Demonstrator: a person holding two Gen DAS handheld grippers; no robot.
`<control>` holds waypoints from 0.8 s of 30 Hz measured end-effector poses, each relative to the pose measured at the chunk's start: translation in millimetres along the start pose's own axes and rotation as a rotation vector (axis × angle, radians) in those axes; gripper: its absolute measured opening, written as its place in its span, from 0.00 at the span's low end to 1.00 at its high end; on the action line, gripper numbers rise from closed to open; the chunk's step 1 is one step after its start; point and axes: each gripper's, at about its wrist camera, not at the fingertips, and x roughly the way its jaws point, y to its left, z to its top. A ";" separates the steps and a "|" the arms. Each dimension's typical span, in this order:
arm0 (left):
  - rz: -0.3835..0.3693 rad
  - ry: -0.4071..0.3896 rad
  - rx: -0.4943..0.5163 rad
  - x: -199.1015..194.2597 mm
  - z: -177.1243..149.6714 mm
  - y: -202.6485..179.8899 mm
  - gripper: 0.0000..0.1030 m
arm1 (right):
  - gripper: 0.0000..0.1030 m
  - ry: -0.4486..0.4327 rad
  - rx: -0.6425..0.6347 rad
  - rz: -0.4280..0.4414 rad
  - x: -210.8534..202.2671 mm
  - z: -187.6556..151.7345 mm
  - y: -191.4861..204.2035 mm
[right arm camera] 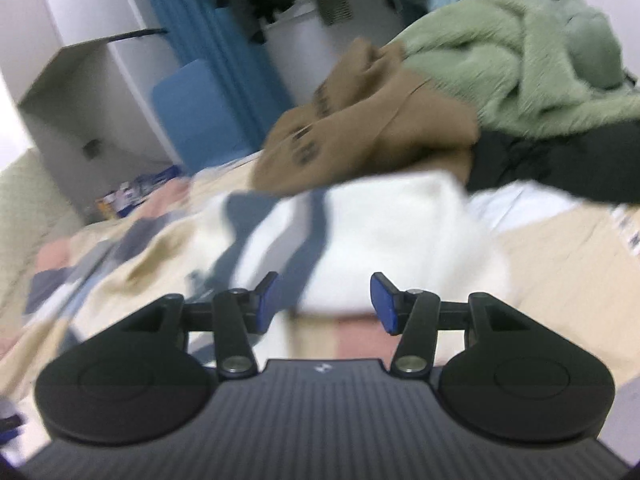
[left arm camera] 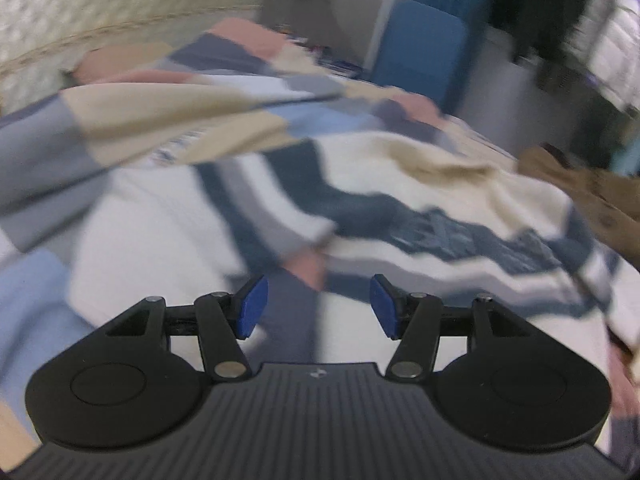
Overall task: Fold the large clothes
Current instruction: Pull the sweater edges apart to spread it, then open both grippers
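Both grippers, left gripper [left arm camera: 318, 306] and right gripper [right arm camera: 324, 302], hung with jaws parted and nothing between them. Below them a white sweater [left arm camera: 472, 208] with navy bands lay rumpled on the patchwork bed [left arm camera: 132, 108]. Motion blur smeared its folds; beyond sat a brown garment [right arm camera: 360, 128] and green fleece [right arm camera: 520, 60].

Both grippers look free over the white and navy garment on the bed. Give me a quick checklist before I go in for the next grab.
1. Left gripper empty, jaws apart: ok.
2. Right gripper empty, jaws apart: ok.
3. White and navy garment lying flat: not ok, it looks rumpled.
4. Brown garment clear of it: cannot tell, their edges meet in the right wrist view.
5. Green fleece out of the way: ok, it is heaped behind.
6. Views sharp enough to pick an edge: not ok, both are blurred.
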 end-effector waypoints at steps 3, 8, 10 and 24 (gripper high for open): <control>-0.057 0.013 0.042 -9.2 -16.8 -41.8 0.61 | 0.51 0.056 -0.010 0.048 -6.9 -22.3 17.3; -0.119 0.035 0.089 -13.1 -28.2 -97.5 0.61 | 0.51 0.149 -0.035 0.117 -4.5 -55.3 31.7; -0.139 0.039 0.099 -9.9 -32.7 -116.6 0.61 | 0.57 0.184 -0.025 0.104 2.0 -67.3 29.5; -0.295 0.120 0.119 47.5 -93.2 -154.0 0.61 | 0.66 0.391 0.184 0.160 38.8 -128.5 5.1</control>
